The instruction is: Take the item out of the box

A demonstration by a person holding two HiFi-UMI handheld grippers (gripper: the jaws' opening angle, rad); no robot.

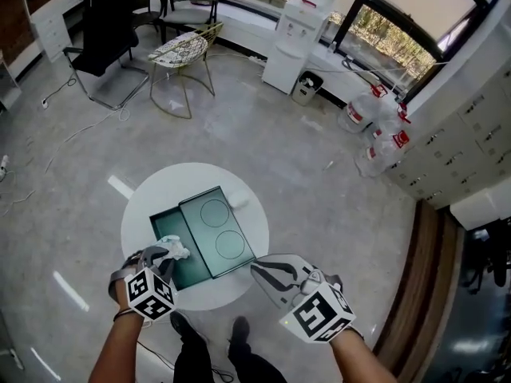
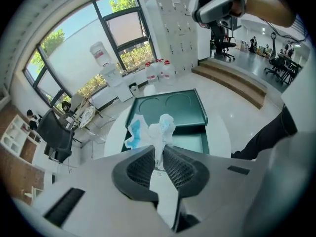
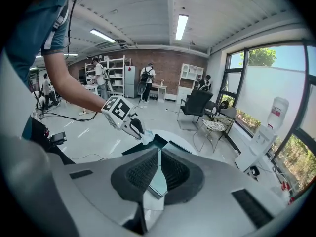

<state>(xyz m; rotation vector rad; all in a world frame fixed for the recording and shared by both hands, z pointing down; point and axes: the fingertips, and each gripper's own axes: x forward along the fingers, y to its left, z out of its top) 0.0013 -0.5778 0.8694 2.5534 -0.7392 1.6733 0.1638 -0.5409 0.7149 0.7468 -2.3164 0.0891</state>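
A teal box [image 1: 166,227] lies open on the round white table [image 1: 148,202], with its lid [image 1: 217,228] slid aside and resting slanted over the right part. My left gripper [image 1: 165,258] is shut on a crumpled white and blue item [image 1: 177,250], held just above the box's near left corner. In the left gripper view the item [image 2: 159,128] sticks up from between the pads of the gripper [image 2: 157,153], over the box [image 2: 191,140]. My right gripper [image 1: 257,269] is at the lid's near right corner. In the right gripper view its jaws [image 3: 159,158] stand nearly together with the lid's edge [image 3: 157,181] between them.
The table stands on a grey floor; the person's shoes [image 1: 209,335] are at its near edge. A wire chair [image 1: 185,51] and a black chair [image 1: 105,32] stand far back left. Far back right are a water dispenser [image 1: 292,45] and water bottles [image 1: 382,126].
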